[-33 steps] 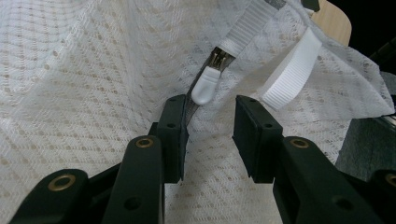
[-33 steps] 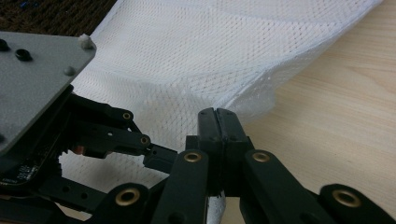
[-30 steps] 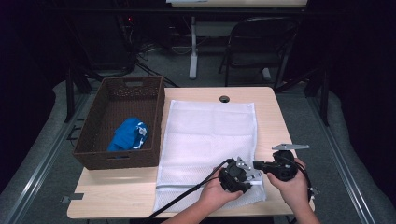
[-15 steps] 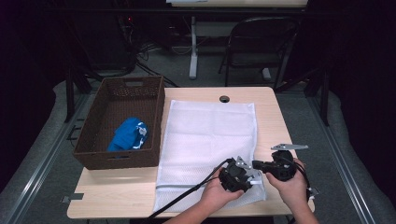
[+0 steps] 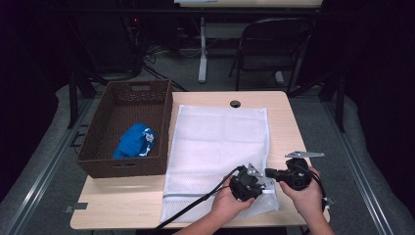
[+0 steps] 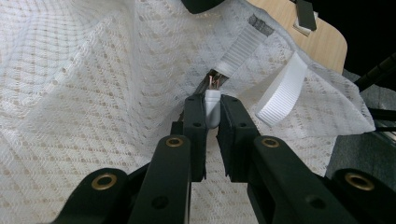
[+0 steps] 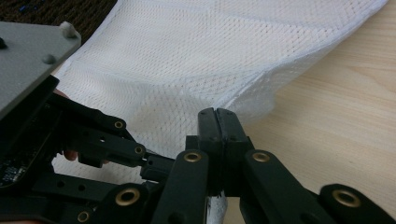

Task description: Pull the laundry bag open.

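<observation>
White open-weave mesh bag (image 5: 218, 147) with ribbed webbing tab (image 6: 282, 88), smooth white plastic zip pull (image 6: 212, 108), matt black plastic grippers, pale wood-grain table (image 5: 288, 127), dark woven wicker basket (image 5: 161, 117), blue cloth (image 5: 134, 140).

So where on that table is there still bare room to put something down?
Bare wood runs along the table right of the white mesh bag, and at the front-left corner below the basket. The front-right corner is crowded: both grippers work the bag's edge there.

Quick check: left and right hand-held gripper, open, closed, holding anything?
Left hand-held gripper: jaws just closed on the white zipper pull of the mesh laundry bag.
Right hand-held gripper: shut, pinching the bag's edge.
</observation>
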Action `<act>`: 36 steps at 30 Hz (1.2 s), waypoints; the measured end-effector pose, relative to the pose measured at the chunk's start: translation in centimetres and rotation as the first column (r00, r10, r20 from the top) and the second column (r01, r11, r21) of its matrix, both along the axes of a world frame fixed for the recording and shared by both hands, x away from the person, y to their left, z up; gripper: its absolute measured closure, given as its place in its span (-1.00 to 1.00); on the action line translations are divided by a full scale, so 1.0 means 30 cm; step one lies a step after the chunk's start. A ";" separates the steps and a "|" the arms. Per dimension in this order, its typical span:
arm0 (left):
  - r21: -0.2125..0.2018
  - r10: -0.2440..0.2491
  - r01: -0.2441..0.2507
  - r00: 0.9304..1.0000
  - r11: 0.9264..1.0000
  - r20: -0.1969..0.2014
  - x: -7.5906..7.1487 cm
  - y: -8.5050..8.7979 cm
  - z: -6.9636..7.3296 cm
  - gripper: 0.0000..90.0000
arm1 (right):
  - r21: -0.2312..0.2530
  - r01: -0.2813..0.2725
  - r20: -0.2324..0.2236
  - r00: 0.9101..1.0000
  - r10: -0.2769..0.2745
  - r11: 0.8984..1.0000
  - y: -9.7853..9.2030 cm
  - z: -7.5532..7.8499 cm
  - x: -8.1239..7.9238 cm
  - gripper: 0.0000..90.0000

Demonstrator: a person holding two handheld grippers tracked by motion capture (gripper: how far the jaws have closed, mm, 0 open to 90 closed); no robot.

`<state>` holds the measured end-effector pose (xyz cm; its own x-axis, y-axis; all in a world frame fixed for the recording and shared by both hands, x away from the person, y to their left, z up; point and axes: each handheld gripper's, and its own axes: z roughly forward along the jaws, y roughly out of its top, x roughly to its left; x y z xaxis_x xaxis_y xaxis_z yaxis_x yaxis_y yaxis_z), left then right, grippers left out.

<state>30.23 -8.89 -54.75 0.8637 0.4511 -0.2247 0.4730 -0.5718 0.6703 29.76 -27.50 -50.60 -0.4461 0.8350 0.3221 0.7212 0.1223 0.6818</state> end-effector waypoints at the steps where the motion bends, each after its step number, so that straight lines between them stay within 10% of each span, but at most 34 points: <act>1: -0.003 -0.001 0.001 1.000 1.000 0.004 0.000 0.002 0.001 0.83 | 0.001 0.002 0.000 1.000 -0.002 1.000 -0.002 0.000 -0.001 1.00; 36: -0.026 -0.006 0.007 1.000 1.000 0.006 -0.004 0.014 0.012 0.93 | 0.018 -0.050 -0.092 0.994 0.051 0.999 -0.037 -0.047 -0.018 0.69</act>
<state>30.11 -8.46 -54.38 0.8679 0.4396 -0.2312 0.4654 -0.5574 0.6875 29.22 -28.60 -52.00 -0.4554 0.8067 0.3766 0.7745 0.1504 0.6144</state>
